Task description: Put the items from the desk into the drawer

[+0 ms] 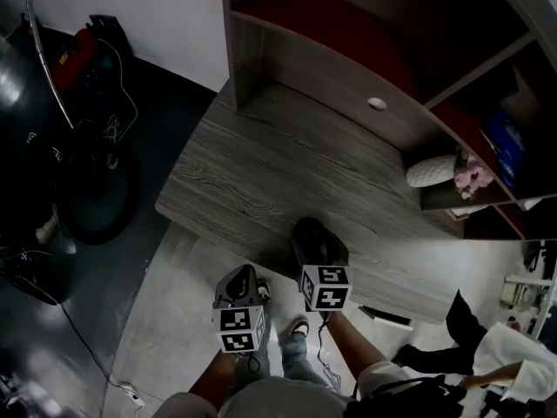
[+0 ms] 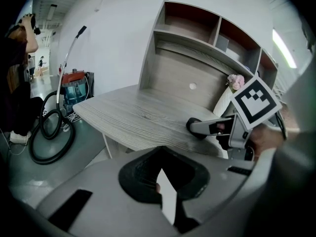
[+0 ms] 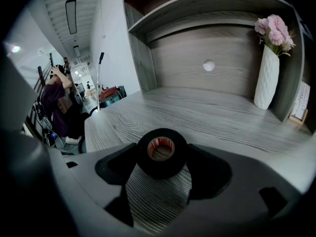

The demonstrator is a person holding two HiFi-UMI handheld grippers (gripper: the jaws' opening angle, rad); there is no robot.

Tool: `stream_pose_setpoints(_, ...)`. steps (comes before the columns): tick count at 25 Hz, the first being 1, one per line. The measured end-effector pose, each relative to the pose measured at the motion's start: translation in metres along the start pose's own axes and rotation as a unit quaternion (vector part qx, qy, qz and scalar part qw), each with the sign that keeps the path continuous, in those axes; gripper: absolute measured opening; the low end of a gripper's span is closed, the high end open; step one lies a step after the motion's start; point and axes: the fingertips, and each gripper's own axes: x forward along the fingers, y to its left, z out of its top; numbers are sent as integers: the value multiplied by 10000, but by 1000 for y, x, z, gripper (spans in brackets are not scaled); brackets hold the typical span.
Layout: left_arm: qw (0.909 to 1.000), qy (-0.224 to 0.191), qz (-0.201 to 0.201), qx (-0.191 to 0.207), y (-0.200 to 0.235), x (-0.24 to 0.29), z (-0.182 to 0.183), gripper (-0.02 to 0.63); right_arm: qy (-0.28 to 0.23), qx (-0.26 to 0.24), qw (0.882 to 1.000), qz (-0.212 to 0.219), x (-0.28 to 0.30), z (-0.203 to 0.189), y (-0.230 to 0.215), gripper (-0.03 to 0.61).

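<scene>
1. Right gripper view showed my right gripper (image 3: pixel 162 158) clamped on the black tape roll (image 3: pixel 161 151), above the desk's (image 3: pixel 212 113) front edge.
2. Left gripper (image 2: pixel 158 174) pinched empty beside the desk; drawer unseen — stowing remained, I judged.

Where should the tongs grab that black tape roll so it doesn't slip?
Squeeze the black tape roll across its round outer band, one pad on each side, coming from the front edge of the desk. Its hole faces that way, so the sides are the widest spot. The right tongs pinch it like that.
</scene>
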Motion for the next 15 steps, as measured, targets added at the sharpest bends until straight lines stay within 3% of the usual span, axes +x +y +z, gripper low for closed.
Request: stream_pose_setpoints(15,9989,-105,-285,369,-47,-15,6,8,-229,214,9993,-194,-48,4,-25,305)
